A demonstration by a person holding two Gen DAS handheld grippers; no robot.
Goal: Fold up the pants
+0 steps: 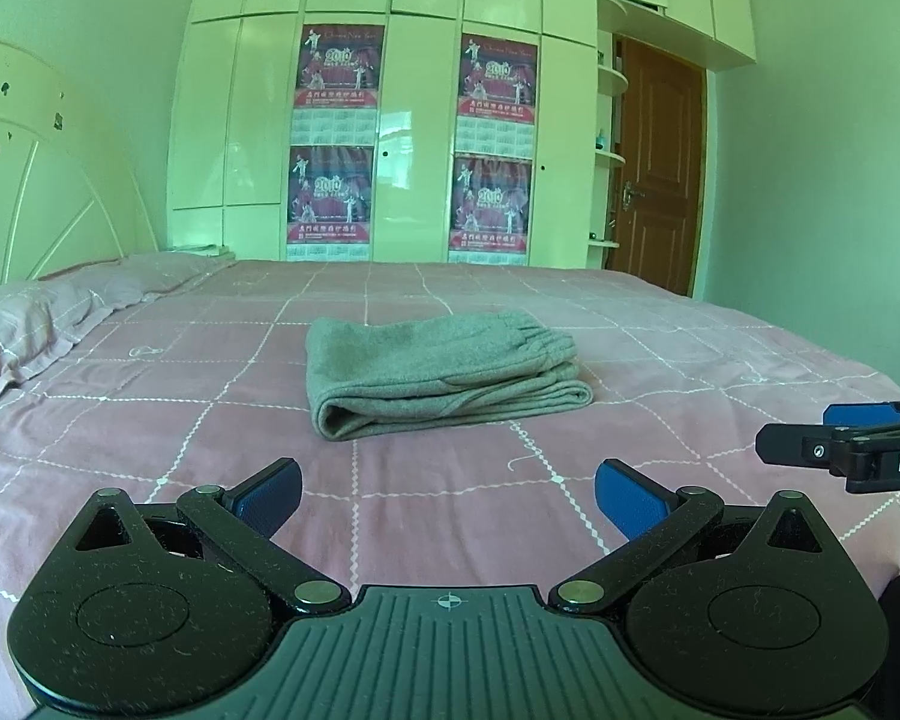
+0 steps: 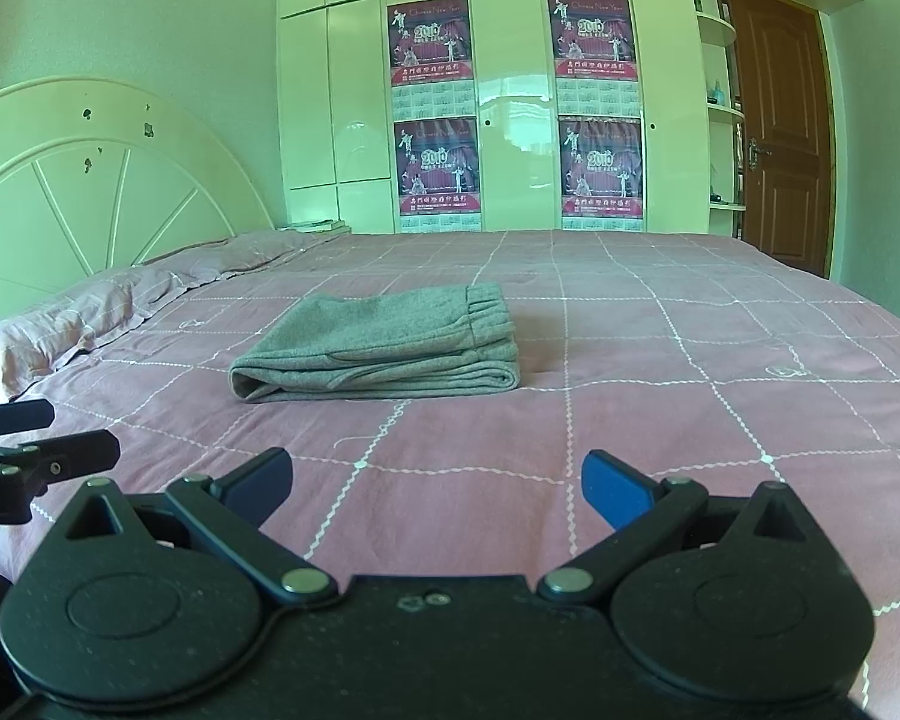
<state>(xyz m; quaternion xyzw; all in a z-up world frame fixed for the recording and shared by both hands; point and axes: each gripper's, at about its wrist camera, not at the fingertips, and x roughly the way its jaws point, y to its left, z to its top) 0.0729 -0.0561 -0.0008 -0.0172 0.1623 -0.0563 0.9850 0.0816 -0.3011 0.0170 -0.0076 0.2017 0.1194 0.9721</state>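
The grey knit pants (image 1: 441,375), folded into a flat stack, lie mid-bed on the pink checked bedspread (image 1: 150,450). Both the left hand-held gripper (image 1: 448,495) and the right hand-held gripper (image 2: 437,483) hang spread wide, empty, near the bed's front edge. Red wardrobe posters (image 2: 429,42) read "Chinese New Year" and "2010".

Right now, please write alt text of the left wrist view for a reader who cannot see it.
Grey pants lie folded in a neat stack in the middle of a pink checked bed. The left tongs are open and empty in front of them, and the right tongs show at the right edge. White wardrobes with posters stand behind.
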